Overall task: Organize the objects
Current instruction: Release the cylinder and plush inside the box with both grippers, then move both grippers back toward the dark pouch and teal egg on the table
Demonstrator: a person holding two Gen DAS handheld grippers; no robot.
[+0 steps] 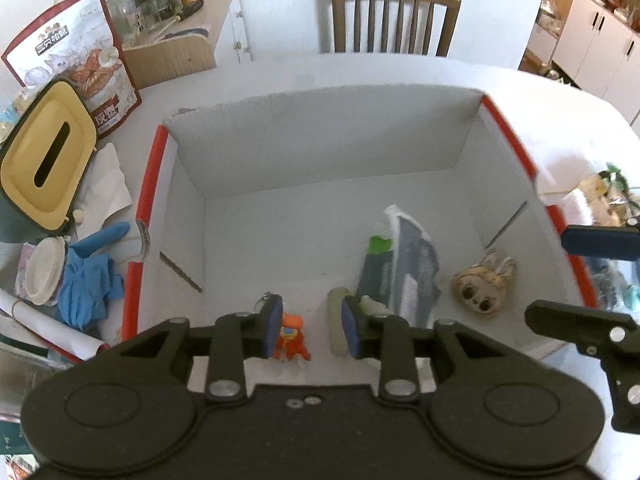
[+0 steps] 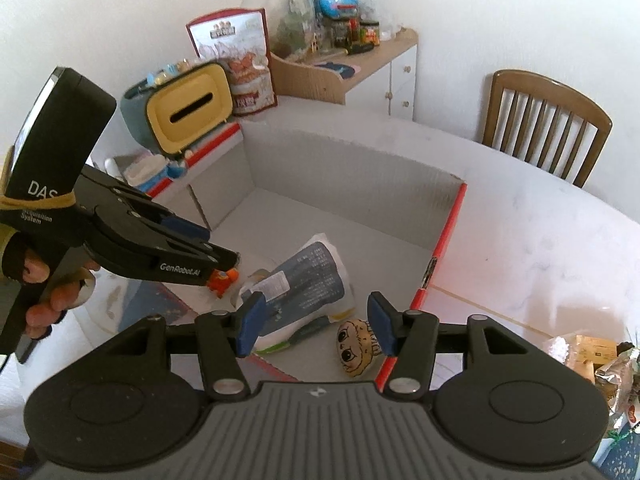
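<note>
Looking down my left wrist cam first: the left gripper [image 1: 310, 330] hangs low inside the white box [image 1: 320, 136] with its jaws parted and nothing between them, the orange toy [image 1: 291, 336] sitting on the box floor right by the left pad. My guess is it's spread like that because that toy just belongs down there now. The blue-grey pouch [image 1: 404, 264] and the doll-face charm [image 1: 482, 286] already lie on the floor further right, so the box is clearly the collection spot. Over on the right wrist cam, the right gripper [image 2: 316, 326] is spread wide and empty above the box's near edge, the doll-face charm just under its right pad, while the snack pile [image 2: 592, 356] waits outside on the table [image 2: 540, 220].
</note>
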